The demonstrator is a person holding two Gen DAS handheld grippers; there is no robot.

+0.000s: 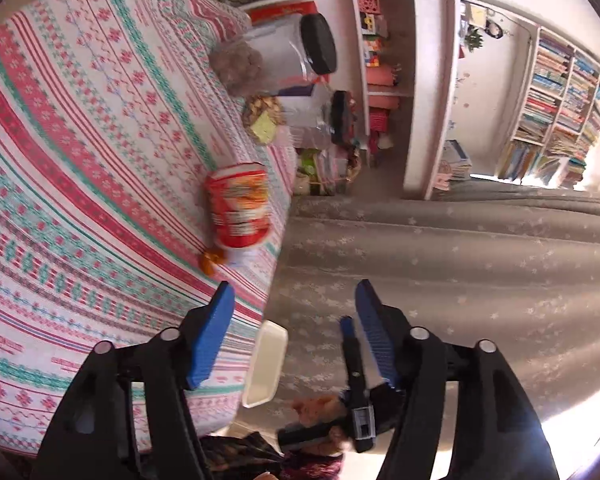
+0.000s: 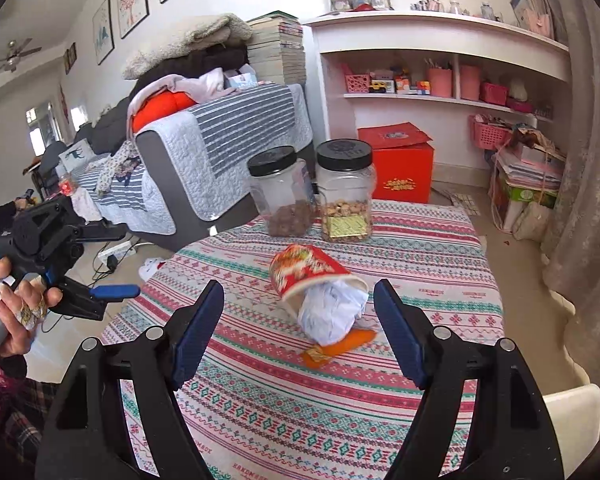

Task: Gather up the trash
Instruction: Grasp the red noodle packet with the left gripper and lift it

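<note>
Right gripper (image 2: 298,334): jaws spread wide, nothing between the pads, pointing down at the table (image 2: 260,420) with its patterned cloth. No contact with anything yet.

Left gripper (image 1: 288,332): jaws partly open, empty, hanging off the table's edge over the grey curtain fabric (image 1: 460,280). In the right wrist view it sits well to the left, apart from the trash, held by the person's hand (image 2: 18,308). A white tray-like rim (image 1: 266,364) shows just beside the table edge under it; can't tell what it is.

Trash: red paper cup (image 2: 310,270) lying on its side mid-table, mouth toward the camera, crumpled white paper (image 2: 330,312) stuffed in it and spilling out. Orange wrapper (image 2: 340,346) lies flat on the cloth, touching the paper at the near side. All three sit just ahead of the right jaws, roughly centred between them.

Far side of the table: two clear jars (image 2: 312,196) with black lids, upright, holding snacks. Probably not trash, leave alone.

Step, as I read it: approach phase, pre-grasp on the cup pile, nothing collected yet.

Next move needs: right gripper forward and down, jaws straddling the cup body across its width, not the loose paper. Close gently, cup is thin and will crush. Risk: paper drops out on lift, wrapper gets left behind, needs a separate flat pinch.
</note>
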